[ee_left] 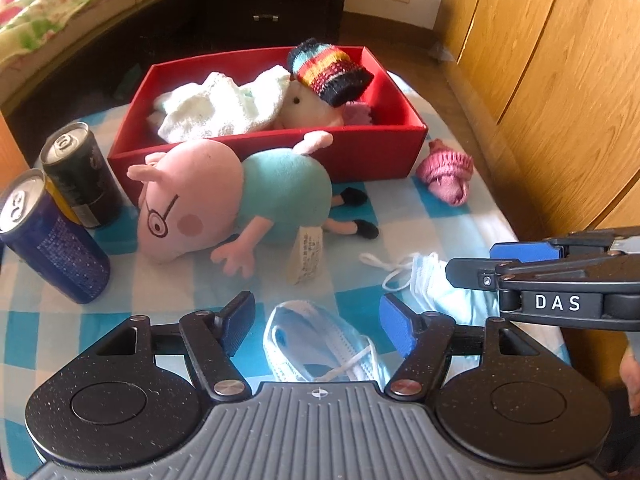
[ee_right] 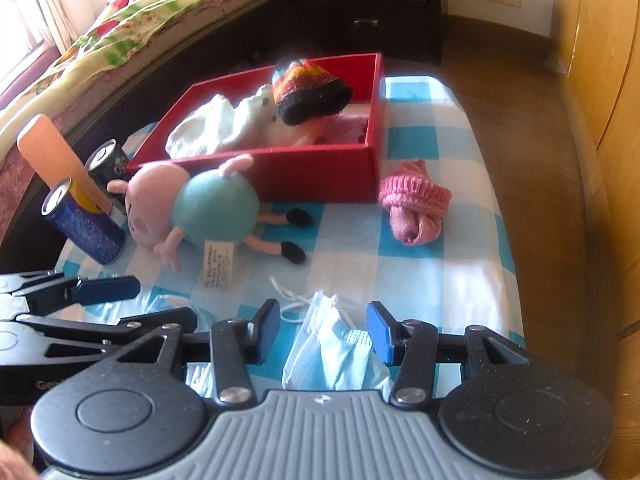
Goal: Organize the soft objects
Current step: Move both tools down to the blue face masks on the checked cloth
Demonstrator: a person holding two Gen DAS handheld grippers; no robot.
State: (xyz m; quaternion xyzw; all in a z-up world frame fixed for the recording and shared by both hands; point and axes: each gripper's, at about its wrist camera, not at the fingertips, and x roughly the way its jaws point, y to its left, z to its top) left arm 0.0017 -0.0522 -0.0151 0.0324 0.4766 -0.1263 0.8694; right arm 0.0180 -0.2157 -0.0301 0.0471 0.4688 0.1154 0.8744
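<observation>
The left gripper stands with its jaws wide apart over a crumpled blue face mask lying between them on the checked cloth, pads clear of it. The right gripper is likewise apart, narrower, straddling a second face mask without pressing it. A pig plush lies against the red box; a pink knit piece sits beside it.

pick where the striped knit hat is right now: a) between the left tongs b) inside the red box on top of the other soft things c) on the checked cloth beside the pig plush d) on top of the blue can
b, since the striped knit hat sits inside the red box, resting on the white soft things there, while the pig plush lies outside on the checked cloth.
</observation>
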